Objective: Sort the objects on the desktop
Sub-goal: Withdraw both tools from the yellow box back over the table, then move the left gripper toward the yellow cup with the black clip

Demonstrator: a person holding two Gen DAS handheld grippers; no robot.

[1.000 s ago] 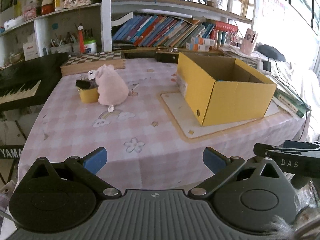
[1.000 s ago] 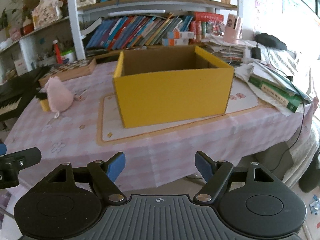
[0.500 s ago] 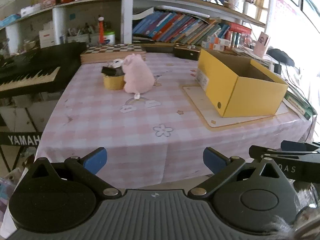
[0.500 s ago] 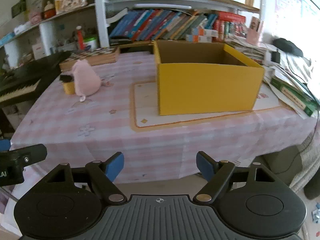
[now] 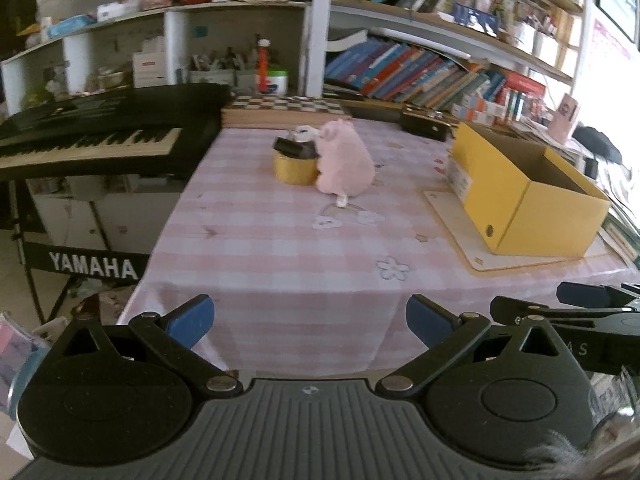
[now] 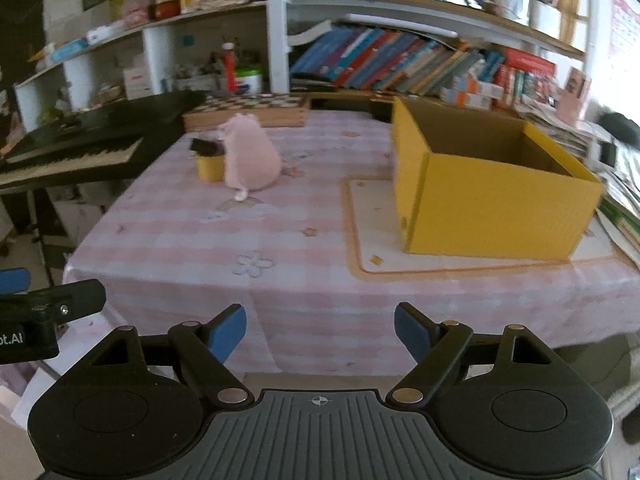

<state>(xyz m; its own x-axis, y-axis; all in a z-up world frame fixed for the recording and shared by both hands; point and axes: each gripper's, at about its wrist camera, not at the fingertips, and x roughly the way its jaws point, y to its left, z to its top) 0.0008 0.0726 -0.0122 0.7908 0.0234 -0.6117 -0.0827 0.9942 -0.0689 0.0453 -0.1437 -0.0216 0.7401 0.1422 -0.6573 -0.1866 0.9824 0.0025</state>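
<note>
A pink plush toy (image 5: 344,158) (image 6: 250,160) sits at the far left of the pink checked table (image 5: 280,240) (image 6: 180,232). Pressed against its left side is a yellow tape roll (image 5: 294,168) (image 6: 209,168) with a small black object (image 5: 294,147) (image 6: 206,147) on top. An open yellow cardboard box (image 5: 524,196) (image 6: 492,184) stands on a pale mat (image 5: 452,224) (image 6: 372,220) at the right. My left gripper (image 5: 310,320) hangs open before the table's front edge, nothing between its fingers. My right gripper (image 6: 320,328) is beside it, its jaws opening and empty.
A black Yamaha keyboard (image 5: 92,136) (image 6: 72,152) stands to the left of the table. A chessboard box (image 5: 284,110) (image 6: 248,110) lies at the table's back edge. Shelves of books (image 5: 420,72) (image 6: 400,64) fill the wall behind. Books and papers (image 6: 616,200) pile up at the right.
Both grippers have swung leftward and backed off; the keyboard has come into view, and the table's front edge now lies ahead of the fingertips. The right jaws have widened slightly.
</note>
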